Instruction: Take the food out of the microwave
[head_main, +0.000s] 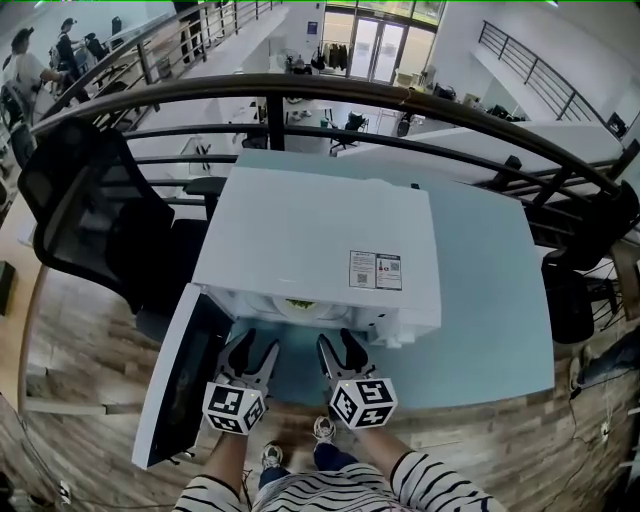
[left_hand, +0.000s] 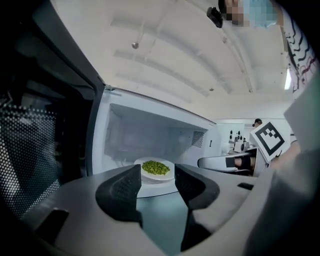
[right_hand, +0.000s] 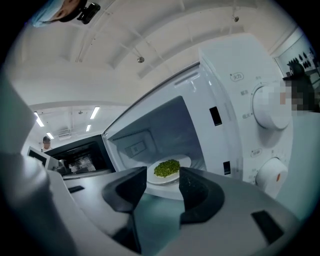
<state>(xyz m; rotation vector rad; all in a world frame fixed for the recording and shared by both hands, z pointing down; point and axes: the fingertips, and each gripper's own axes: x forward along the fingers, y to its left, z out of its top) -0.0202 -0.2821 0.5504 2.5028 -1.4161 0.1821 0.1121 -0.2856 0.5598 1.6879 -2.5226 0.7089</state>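
A white microwave (head_main: 320, 240) stands on a pale blue table (head_main: 490, 300), its door (head_main: 180, 375) swung open to the left. Inside, on the turntable, a white plate (left_hand: 165, 175) carries green food (left_hand: 155, 167); the same food (right_hand: 167, 168) on its plate (right_hand: 152, 176) shows in the right gripper view. My left gripper (head_main: 248, 352) and right gripper (head_main: 338, 348) hover side by side just in front of the cavity mouth. Both are open with nothing between their fingers. Neither touches the plate.
The open door (left_hand: 40, 150) stands close on the left of the left gripper. The microwave's control panel with two knobs (right_hand: 270, 107) is to the right of the cavity. A black office chair (head_main: 90, 215) stands left of the table, and a curved railing (head_main: 400, 100) runs behind it.
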